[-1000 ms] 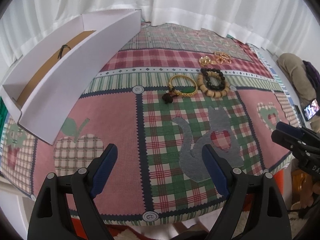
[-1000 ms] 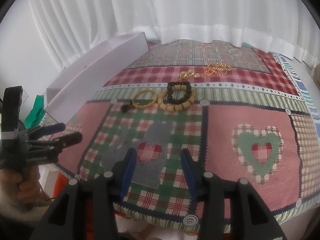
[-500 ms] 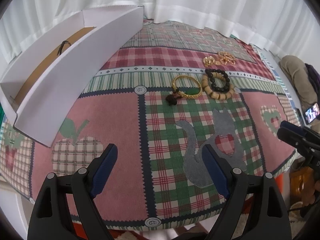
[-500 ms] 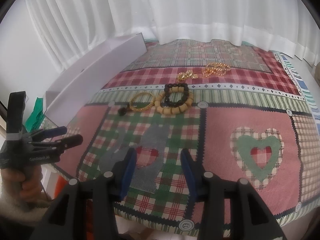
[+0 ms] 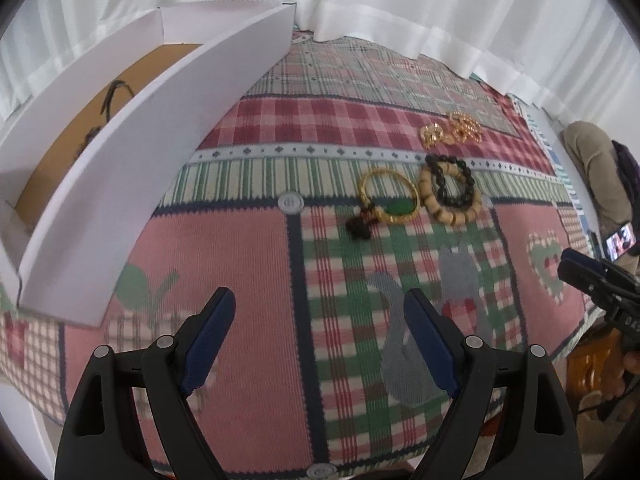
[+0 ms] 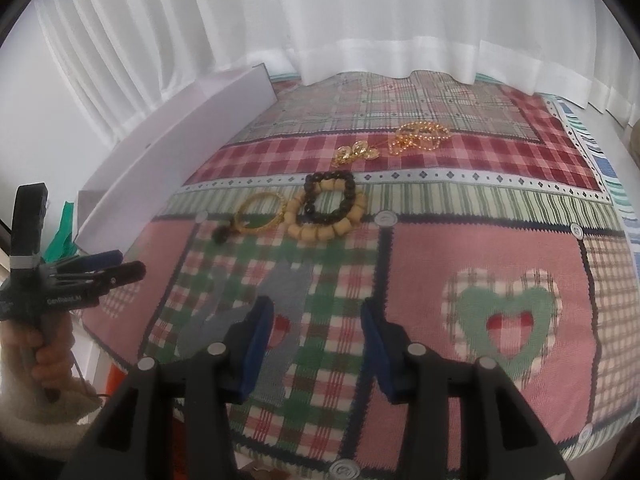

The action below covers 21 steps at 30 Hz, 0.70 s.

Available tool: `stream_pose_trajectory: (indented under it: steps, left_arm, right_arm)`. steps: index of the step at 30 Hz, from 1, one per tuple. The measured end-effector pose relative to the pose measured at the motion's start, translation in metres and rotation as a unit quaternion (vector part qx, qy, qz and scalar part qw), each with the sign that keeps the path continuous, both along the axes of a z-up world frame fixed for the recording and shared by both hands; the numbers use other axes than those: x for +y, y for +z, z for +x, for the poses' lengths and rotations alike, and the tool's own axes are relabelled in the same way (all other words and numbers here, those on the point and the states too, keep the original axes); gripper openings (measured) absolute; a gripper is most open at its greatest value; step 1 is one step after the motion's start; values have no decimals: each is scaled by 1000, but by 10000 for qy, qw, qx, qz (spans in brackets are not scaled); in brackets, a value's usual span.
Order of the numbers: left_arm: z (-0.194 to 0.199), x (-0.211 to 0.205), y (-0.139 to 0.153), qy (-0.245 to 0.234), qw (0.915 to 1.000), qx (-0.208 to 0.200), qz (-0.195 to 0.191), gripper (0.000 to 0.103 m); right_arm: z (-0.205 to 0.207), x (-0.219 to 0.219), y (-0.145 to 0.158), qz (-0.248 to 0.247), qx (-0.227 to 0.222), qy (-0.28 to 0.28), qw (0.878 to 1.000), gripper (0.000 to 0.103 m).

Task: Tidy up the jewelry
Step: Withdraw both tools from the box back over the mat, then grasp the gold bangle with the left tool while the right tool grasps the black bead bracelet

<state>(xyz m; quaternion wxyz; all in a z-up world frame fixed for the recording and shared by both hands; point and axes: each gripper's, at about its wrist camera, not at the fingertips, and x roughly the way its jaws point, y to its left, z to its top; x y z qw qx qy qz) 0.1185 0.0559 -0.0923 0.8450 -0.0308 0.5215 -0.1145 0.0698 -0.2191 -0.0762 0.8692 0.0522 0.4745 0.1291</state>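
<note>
White sheer curtain (image 6: 360, 20) hanging in soft vertical folds, its hemmed lower edge meeting the far edge of the desk; daylight diffuses through it evenly. The desk is covered by a patchwork cloth (image 6: 500, 248) of pink, red-check and green-check panels with an appliquéd heart, a grey cat and an apple, with white buttons at the seam crossings. Left of the curtain, a plain pale wall (image 6: 36, 128). Beyond the cloth's right edge, a striped blue-and-white fabric (image 6: 608, 168). Below the cloth's right corner, a piece of wooden furniture (image 5: 592, 364); above it a small lit screen (image 5: 620, 238)
</note>
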Motion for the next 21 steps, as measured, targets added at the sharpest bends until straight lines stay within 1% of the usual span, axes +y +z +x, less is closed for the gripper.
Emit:
stream_pose_trajectory:
  steps: [3, 6, 11, 13, 15, 17, 21]
  left_arm:
    - [19, 0, 7, -26, 10000, 16, -36, 87]
    - [42, -7, 9, -117, 9999, 46, -30, 87]
    - [88, -23, -4, -162, 9991, 387, -90, 85]
    - [102, -33, -12, -227, 9984, 510, -3, 84]
    - [114, -44, -24, -310, 9972, 646, 219, 83]
    - [121, -50, -33, -358, 9959, 759, 339, 81]
    - [131, -58, -51, -300, 9934, 973, 529, 77]
  right_arm:
    - [21, -6, 3, 61, 84, 46, 9999, 46]
    - [47, -15, 10, 176, 172, -28, 9997, 46]
    - [82, -24, 11, 278, 315, -97, 9991, 46]
    - [94, -26, 6, 375, 437, -116, 9983, 46]
    - [107, -28, -2, 543, 638, -135, 9964, 46]
    - [118, -28, -8, 708, 830, -128, 9939, 46]
    - [141, -24, -19, 691, 1077, -109, 9917, 46]
